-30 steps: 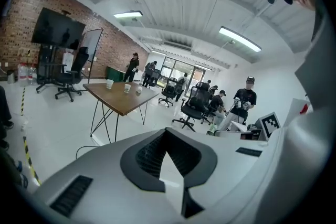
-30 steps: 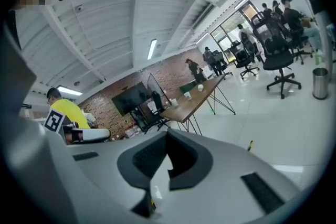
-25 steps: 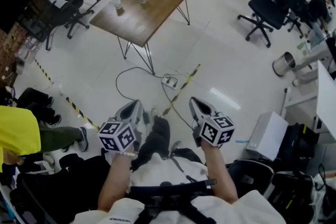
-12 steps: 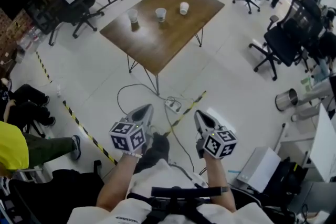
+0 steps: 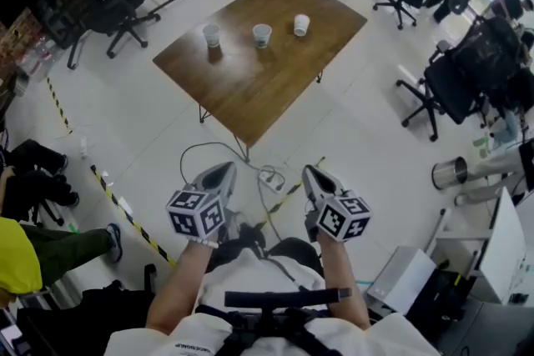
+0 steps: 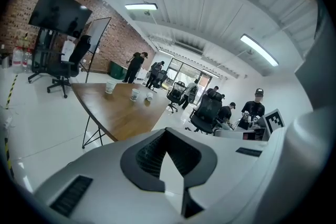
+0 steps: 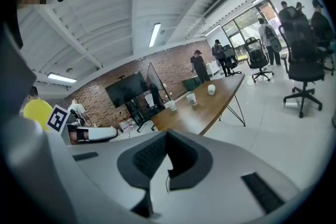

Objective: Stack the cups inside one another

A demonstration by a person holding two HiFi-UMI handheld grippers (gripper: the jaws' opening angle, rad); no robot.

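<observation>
Three white paper cups stand apart in a row on the far side of a brown wooden table (image 5: 250,87): a left cup (image 5: 212,34), a middle cup (image 5: 262,34) and a right cup (image 5: 301,24). My left gripper (image 5: 222,172) and right gripper (image 5: 309,173) are held side by side over the white floor, well short of the table, both pointing at it. Each is shut with nothing in it. In the left gripper view the cups (image 6: 135,94) show small beyond the shut left gripper (image 6: 167,131). The right gripper view shows them (image 7: 191,98) beyond the right gripper (image 7: 168,134).
A power strip with cables (image 5: 271,177) and yellow-black tape (image 5: 125,208) lie on the floor between me and the table. Black office chairs (image 5: 450,87) stand right and left (image 5: 108,8). A metal bin (image 5: 450,173) stands right; a seated person in yellow (image 5: 17,254) is left.
The table with its cups has come nearer and more to the middle of the head view as I walk toward it. Both grippers stay shut and side by side.
</observation>
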